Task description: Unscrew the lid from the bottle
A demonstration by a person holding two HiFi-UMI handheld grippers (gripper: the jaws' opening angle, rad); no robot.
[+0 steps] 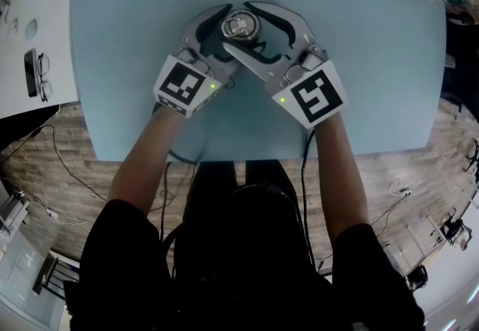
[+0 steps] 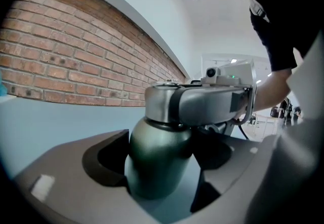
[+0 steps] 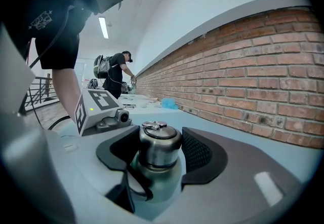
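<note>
blue table [image 1: 359,60]; left gripper [image 2: 164,167] grips bottle [image 2: 157,147], right gripper [image 3: 159,152] grips lid [image 3: 160,141].

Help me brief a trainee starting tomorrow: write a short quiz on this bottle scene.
1. True or false: the lid is already off the bottle.
2. Between the jaws of the right gripper stands: A) the bottle's body, B) the lid, C) nothing.
3. Fill in: the left gripper holds the bottle by its dark green ____.
Key: 1 false; 2 B; 3 body.
</note>
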